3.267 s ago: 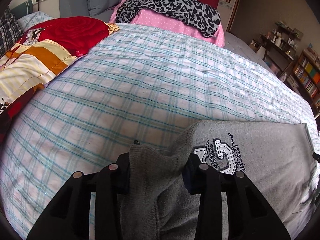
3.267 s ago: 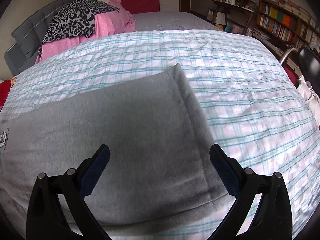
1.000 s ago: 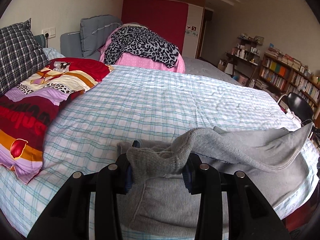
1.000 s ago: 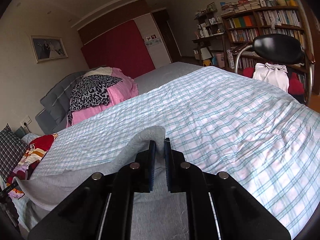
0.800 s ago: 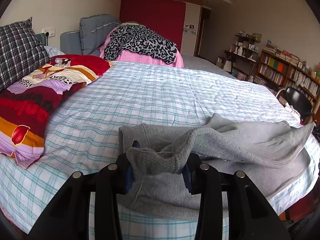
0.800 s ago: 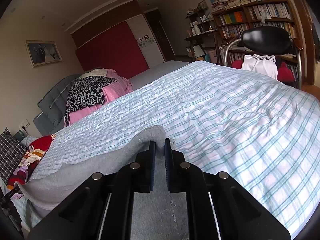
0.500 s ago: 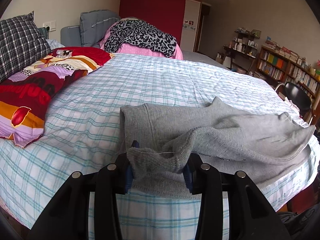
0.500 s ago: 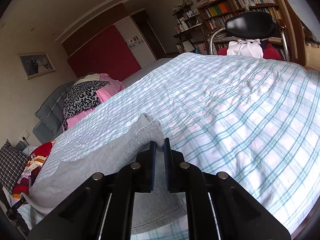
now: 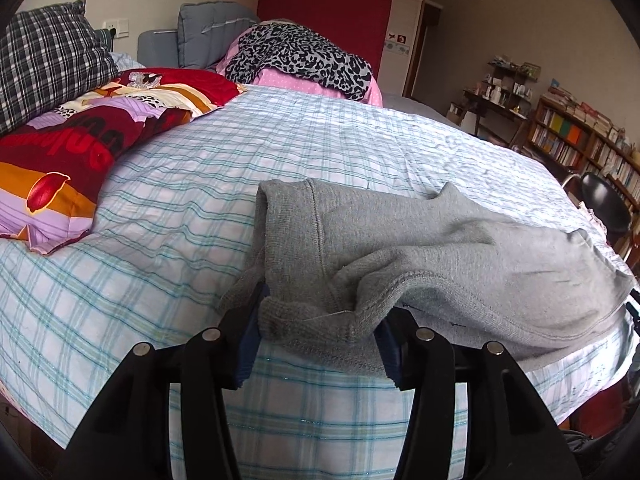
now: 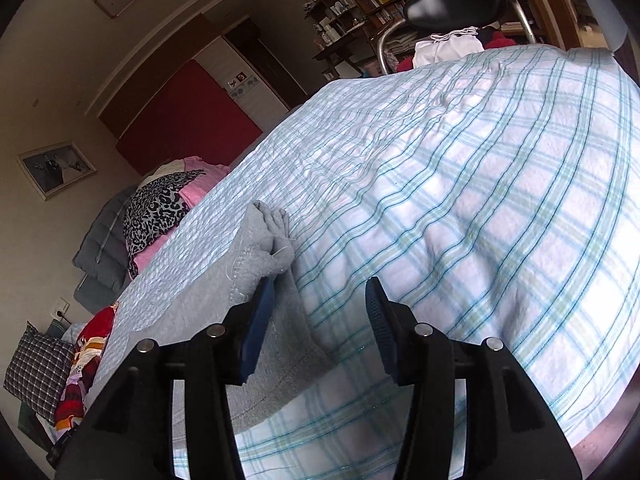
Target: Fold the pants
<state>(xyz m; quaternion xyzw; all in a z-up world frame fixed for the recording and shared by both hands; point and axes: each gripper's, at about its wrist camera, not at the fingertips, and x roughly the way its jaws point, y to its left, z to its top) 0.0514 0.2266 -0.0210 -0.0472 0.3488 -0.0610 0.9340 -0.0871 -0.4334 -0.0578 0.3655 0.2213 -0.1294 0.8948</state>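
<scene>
Bedroom first, from the left wrist: a bed (image 9: 320, 152) under a blue-and-white checked sheet carries the grey pants (image 9: 440, 248), doubled over near its front edge; the left gripper (image 9: 316, 334) has its fingers spreading, a rolled cuff of the pants still lodged between them and touching both pads; a patterned quilt (image 9: 80, 148) lies to the left, a bookshelf (image 9: 580, 140) stands far right. From the right wrist, the right gripper (image 10: 320, 312) is opening with bare sheet between its fingers; the pants' bunched corner sits just beside the left finger.
</scene>
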